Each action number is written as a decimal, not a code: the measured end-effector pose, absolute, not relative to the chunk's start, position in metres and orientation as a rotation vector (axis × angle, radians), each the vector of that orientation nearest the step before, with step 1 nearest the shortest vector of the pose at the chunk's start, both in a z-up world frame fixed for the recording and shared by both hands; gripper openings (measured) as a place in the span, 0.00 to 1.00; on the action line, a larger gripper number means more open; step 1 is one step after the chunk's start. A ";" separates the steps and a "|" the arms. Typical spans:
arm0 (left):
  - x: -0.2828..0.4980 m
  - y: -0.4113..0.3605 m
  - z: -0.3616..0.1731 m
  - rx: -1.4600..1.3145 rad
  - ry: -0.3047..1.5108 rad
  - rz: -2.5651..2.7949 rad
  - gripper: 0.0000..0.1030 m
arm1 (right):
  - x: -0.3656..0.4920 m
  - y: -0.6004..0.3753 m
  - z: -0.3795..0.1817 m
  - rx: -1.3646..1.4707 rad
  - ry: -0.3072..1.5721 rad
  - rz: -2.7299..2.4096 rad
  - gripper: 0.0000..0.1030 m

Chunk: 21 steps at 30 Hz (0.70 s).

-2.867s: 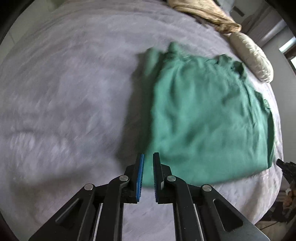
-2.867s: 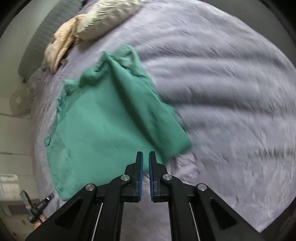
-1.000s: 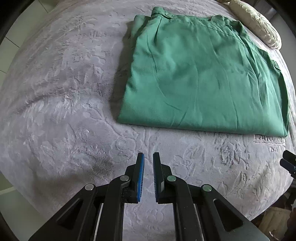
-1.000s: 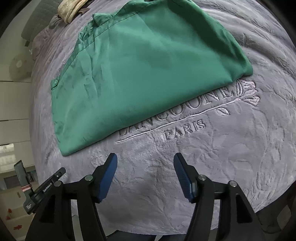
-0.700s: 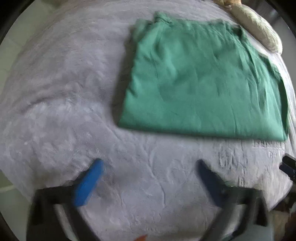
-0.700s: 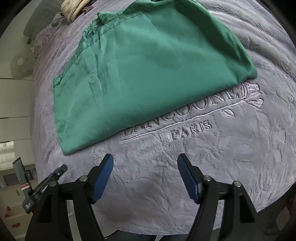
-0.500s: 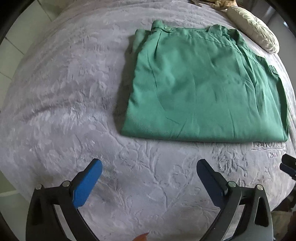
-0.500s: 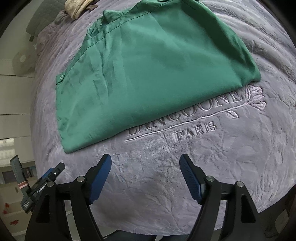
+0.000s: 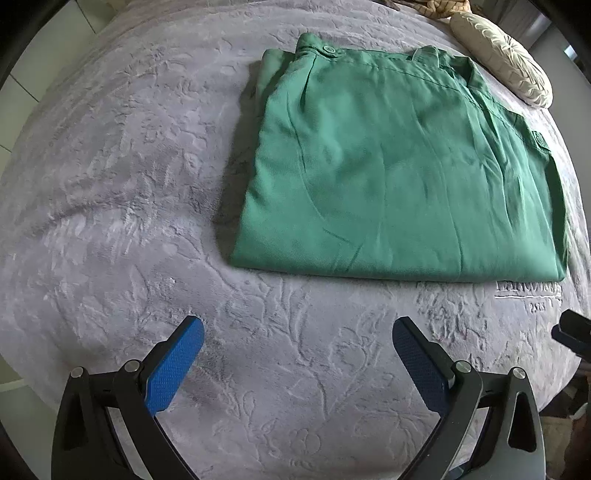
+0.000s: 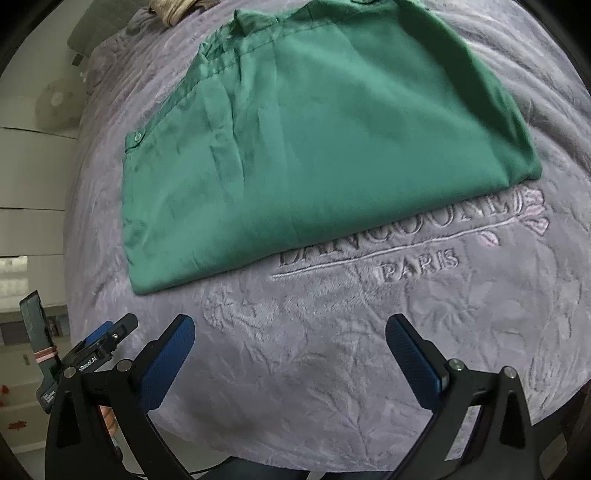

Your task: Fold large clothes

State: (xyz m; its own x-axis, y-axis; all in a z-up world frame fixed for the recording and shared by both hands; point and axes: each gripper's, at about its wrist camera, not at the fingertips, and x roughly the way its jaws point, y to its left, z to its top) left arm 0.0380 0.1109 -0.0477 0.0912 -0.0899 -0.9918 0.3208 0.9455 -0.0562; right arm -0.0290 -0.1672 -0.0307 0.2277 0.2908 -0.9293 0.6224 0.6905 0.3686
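Observation:
A green buttoned garment [image 9: 395, 166] lies folded flat in a rectangle on the grey embossed blanket [image 9: 122, 177]; it also shows in the right wrist view [image 10: 317, 136]. My left gripper [image 9: 297, 343] is open wide and empty, hovering over the blanket in front of the garment's near folded edge. My right gripper [image 10: 290, 339] is open wide and empty, over the blanket near the "PARIS" embroidery [image 10: 419, 264], short of the garment's edge. The left gripper's body shows at the lower left of the right wrist view [image 10: 99, 347].
A cream cushion [image 9: 502, 62] and beige bedding [image 9: 443, 5] lie at the bed's far end. The bed's edge runs close below both grippers. White drawers [image 10: 26, 192] and a fan [image 10: 57, 103] stand beside the bed on the left.
Both grippers let go of the garment after laying it folded and pulled back toward the bed's near edge. The right gripper opened first, then the left. Both have opened wider since.

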 end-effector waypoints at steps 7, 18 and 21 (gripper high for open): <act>0.041 0.113 -0.052 0.183 1.450 -0.314 0.99 | -0.033 -0.163 -0.039 0.840 1.406 -0.286 1.00; 0.047 0.123 -0.067 0.153 1.479 -0.336 0.99 | -0.036 -0.155 -0.052 0.881 1.461 -0.286 1.00; 0.049 0.129 -0.071 0.138 1.484 -0.333 0.99 | -0.035 -0.151 -0.056 0.909 1.460 -0.285 1.00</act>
State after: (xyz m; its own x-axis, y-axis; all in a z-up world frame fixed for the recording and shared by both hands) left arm 0.0494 0.1288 -0.0711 0.0514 -0.1338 -0.9897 0.3014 0.9469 -0.1123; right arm -0.0348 -0.1513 -0.0560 0.1467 0.3507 -0.9249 0.6729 0.6500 0.3532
